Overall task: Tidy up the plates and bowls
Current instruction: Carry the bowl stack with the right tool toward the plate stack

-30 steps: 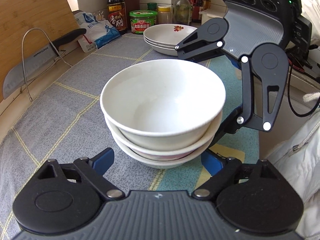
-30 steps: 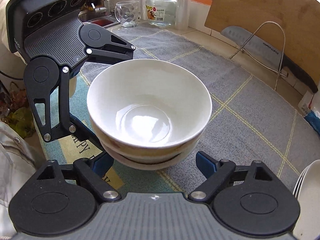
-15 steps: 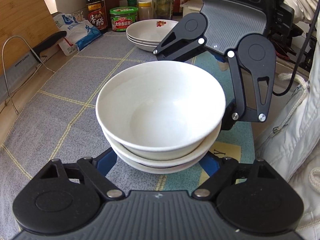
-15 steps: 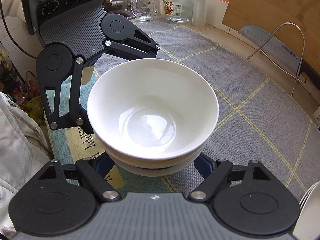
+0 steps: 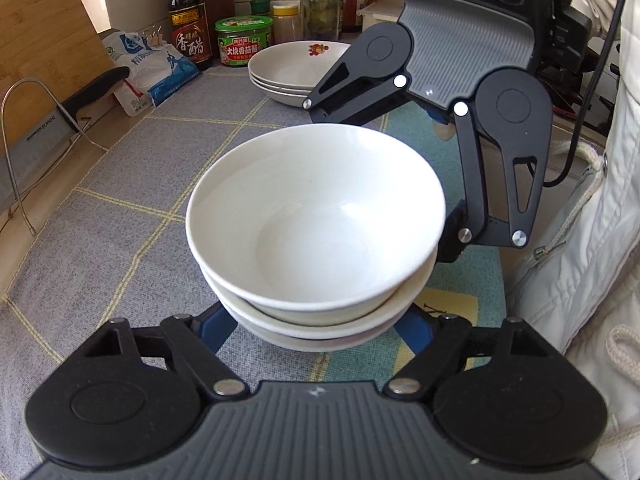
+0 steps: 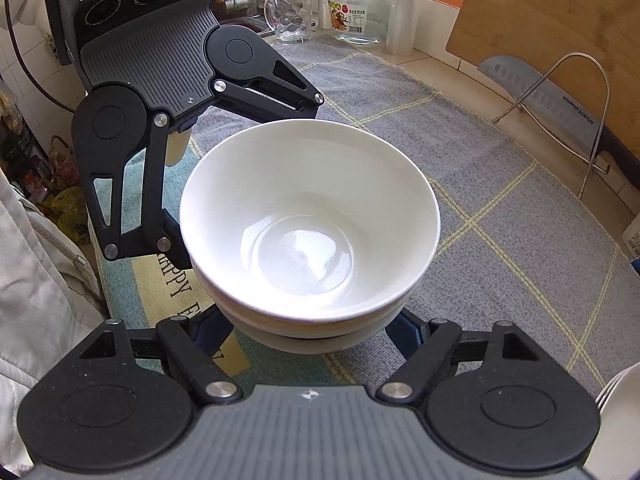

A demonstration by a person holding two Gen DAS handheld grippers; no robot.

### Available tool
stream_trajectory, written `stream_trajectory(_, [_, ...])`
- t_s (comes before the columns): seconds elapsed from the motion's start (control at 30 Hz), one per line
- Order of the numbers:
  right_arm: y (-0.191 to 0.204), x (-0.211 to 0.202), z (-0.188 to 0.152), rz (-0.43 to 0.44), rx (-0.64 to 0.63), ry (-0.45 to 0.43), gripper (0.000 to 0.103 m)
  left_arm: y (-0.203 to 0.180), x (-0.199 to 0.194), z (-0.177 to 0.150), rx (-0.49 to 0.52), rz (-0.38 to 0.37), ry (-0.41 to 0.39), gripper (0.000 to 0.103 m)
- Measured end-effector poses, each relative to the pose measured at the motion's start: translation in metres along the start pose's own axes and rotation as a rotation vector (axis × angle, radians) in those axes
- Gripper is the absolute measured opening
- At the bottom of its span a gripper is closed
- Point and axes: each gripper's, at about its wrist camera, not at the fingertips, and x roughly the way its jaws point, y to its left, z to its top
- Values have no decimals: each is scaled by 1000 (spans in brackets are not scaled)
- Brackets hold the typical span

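Observation:
A stack of three white bowls stands on the grey checked mat, and both grippers hold it between their jaws from opposite sides. My left gripper is closing. Its blue pads lie close beside the lowest bowl, with no clear press. My right gripper is also closing, and its pads rest against the lowest bowl of the stack. The left gripper's fingers reach round the far side in the right wrist view. A pile of white plates sits further back.
A cleaver in a wire rack leans on a wooden board along the wall. Sauce bottles and jars stand behind the plates. A glass mug and jar stand at the other end. A person's pale jacket is at the counter's edge.
Both grippers' jaws have drawn in around the base of the bowl stack, and both cameras have tipped and come slightly closer to it. The bowls have not shifted on the mat.

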Motion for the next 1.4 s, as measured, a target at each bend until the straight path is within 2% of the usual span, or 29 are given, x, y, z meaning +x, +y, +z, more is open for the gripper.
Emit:
stream_trajectory(0.17, [-5,-14,-4,-18,-8,-9,85,-3,1,13,15,16,-3,84])
stream_trajectory(0.37, [-22,-40,-16,-45,-9,-20,85,-7,12,44,33,28,-23,84])
stream_trajectory(0.97, [-112,-129,-87,-147,2,-24,85,-34,87,164,96,58,-79,84])
stream_trajectory(1.2, [-143,-143,-110,-181,40,-23,85,-33,117,195,126,45,-83,84])
stream_trajectory(1.4, [-167,-138,-122,-197,82,-5,85,-26,145,208,118,31,-79,84])
